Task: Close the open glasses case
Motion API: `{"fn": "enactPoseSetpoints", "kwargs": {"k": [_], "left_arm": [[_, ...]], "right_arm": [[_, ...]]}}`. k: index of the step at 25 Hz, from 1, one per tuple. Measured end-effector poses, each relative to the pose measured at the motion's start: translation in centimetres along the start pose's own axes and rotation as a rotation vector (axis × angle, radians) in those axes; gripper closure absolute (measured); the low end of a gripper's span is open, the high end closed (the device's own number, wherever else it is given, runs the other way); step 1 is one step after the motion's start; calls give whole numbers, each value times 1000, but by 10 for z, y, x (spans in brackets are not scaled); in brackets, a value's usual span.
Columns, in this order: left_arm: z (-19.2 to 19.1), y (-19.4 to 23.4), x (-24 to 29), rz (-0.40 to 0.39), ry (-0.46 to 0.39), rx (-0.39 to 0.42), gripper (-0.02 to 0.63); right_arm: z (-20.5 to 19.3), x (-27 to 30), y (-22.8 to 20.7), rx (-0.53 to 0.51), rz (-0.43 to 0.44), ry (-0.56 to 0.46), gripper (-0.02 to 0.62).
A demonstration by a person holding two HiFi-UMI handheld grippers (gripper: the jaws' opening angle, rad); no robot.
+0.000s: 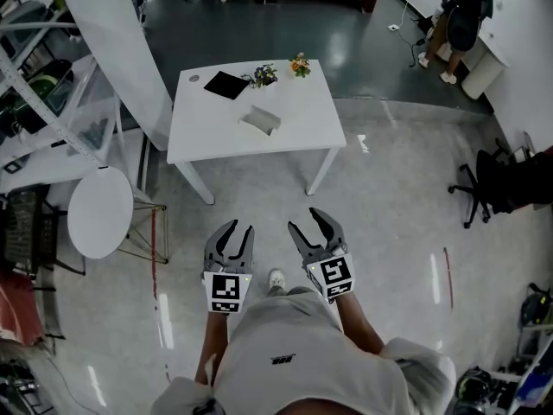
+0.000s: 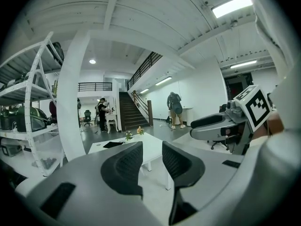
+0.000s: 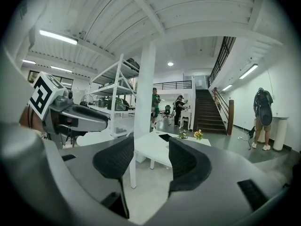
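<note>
Two grippers are held side by side above the pale floor [image 1: 389, 188], well short of the white surface [image 1: 307, 124]. The left gripper [image 1: 241, 229] and the right gripper [image 1: 306, 221] each have jaws partly spread, with nothing between them. The light-coloured glasses case [image 1: 261, 120] lies near the surface's middle, with a flat black item [image 1: 226, 85] and two small flower sprigs [image 1: 263, 76] behind it.

Right claw [image 3: 151, 149], jaws apart and empty, faces a white table [image 3: 162, 155].
</note>
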State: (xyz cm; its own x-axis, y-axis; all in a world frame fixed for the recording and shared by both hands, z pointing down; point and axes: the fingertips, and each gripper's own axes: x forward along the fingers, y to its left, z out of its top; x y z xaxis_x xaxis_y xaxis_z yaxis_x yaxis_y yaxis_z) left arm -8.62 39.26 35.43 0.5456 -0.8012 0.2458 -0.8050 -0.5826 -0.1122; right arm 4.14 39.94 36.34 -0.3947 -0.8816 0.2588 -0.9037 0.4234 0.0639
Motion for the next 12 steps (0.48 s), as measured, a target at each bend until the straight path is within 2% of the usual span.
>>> {"fn": "enactPoseSetpoints", "kwargs": {"k": [12], "left_arm": [[10,0,45,22,6,-1,465]], "right_arm": [[7,29,-41,8,20,-28,365]]}}
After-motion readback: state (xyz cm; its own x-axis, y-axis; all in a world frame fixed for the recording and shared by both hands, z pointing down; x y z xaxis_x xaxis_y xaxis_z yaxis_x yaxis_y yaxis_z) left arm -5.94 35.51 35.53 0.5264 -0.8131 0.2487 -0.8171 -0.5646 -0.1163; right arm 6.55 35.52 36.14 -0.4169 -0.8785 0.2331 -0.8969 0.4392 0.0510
